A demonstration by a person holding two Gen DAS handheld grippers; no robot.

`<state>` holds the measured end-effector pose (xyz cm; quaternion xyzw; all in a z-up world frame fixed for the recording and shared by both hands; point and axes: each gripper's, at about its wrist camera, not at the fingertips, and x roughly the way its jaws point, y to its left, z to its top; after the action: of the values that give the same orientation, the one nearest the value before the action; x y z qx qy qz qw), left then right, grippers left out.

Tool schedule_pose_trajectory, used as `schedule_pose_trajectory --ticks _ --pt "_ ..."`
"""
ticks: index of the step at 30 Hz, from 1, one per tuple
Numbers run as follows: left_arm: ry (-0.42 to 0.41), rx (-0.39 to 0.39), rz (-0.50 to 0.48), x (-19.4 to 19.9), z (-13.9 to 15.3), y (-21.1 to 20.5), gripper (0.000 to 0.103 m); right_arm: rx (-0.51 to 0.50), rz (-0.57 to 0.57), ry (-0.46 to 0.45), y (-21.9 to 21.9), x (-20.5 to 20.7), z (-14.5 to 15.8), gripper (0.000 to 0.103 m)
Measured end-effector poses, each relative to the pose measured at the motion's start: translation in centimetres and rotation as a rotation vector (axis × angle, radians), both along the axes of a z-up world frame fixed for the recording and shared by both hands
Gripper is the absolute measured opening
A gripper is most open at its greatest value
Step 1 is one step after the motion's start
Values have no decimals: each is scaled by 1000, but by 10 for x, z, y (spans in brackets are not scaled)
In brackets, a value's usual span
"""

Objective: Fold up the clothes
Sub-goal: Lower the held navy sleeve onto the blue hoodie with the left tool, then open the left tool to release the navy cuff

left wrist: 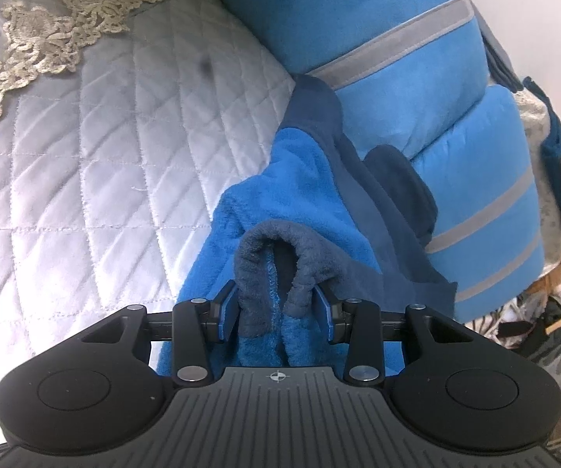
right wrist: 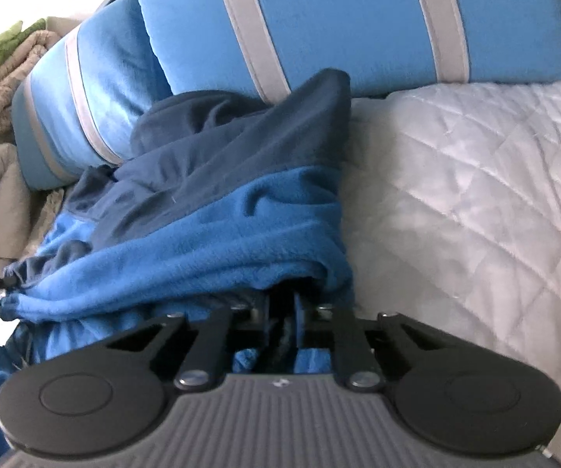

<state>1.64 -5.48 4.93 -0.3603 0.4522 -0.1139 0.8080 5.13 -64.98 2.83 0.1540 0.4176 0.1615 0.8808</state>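
Gripping a thick navy cuff of the blue fleece garment (left wrist: 280, 202), the left gripper (left wrist: 276, 306) has it bunched between its pads over the quilted bedspread (left wrist: 85, 156). Further right, the right gripper (right wrist: 280, 312) sits pinched narrow on the same fleece, draped over its fingers, near the blue striped pillows (right wrist: 339, 19).

Black claw (left wrist: 276, 306) with blue pads (left wrist: 229, 308), silver screws, ribbed grey housing.

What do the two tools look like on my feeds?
Both match. The left tool has a ribbed grey body with a small crosshair mark, black round side housings, black linkage arms with silver pivots and blue finger pads. The right tool looks alike, its tips hidden.
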Motion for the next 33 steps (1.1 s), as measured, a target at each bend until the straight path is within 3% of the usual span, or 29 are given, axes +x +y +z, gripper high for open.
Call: schedule_pose_trajectory --ticks 10,12,14,19,25,29,33 --pt "24 32 10 -2 -3 0 40 -67 -23 9 -12 -17 -5 1" --pt "23 32 5 -2 0 0 40 -77 -3 -1 -14 -22 -3 8" --pt "15 46 -1 -2 4 0 44 -122 13 -18 -11 -24 0 38" --pt "-5 53 12 -7 17 2 48 -236 53 -61 -1 -29 6 63" --pt "-78 71 23 -16 54 2 63 -383 111 -104 14 -33 10 72" --pt "-142 84 2 -22 80 -12 69 -569 135 -130 32 -30 -3 71" --pt "-206 106 -48 -29 99 -32 69 -574 71 -126 23 -28 -7 70"
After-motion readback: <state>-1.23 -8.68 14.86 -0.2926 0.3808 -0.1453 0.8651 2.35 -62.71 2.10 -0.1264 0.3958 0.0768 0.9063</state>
